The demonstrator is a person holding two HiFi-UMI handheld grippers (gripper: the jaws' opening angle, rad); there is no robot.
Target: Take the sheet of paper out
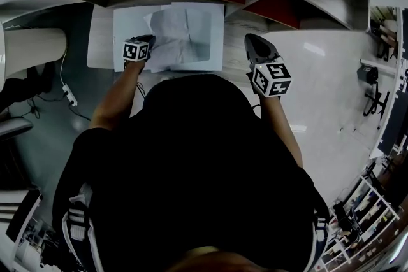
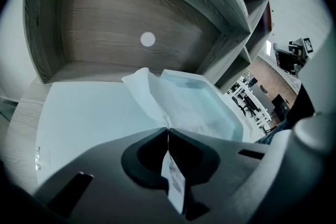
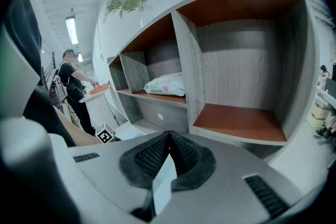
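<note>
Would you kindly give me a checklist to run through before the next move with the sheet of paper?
1. Left gripper jaws shut on the sheet of paper: ok.
2. Sheet clear of the white box: not ok, its far part lies inside.
3. Right gripper free: ok, jaws shut, empty.
4. Right gripper steadying the box: not ok, it is apart from it.
5. Sheet untorn: cannot tell.

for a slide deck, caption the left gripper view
Left gripper, jaws shut on the sheet of paper, which lies partly in an open white box before a wooden shelf.
</note>
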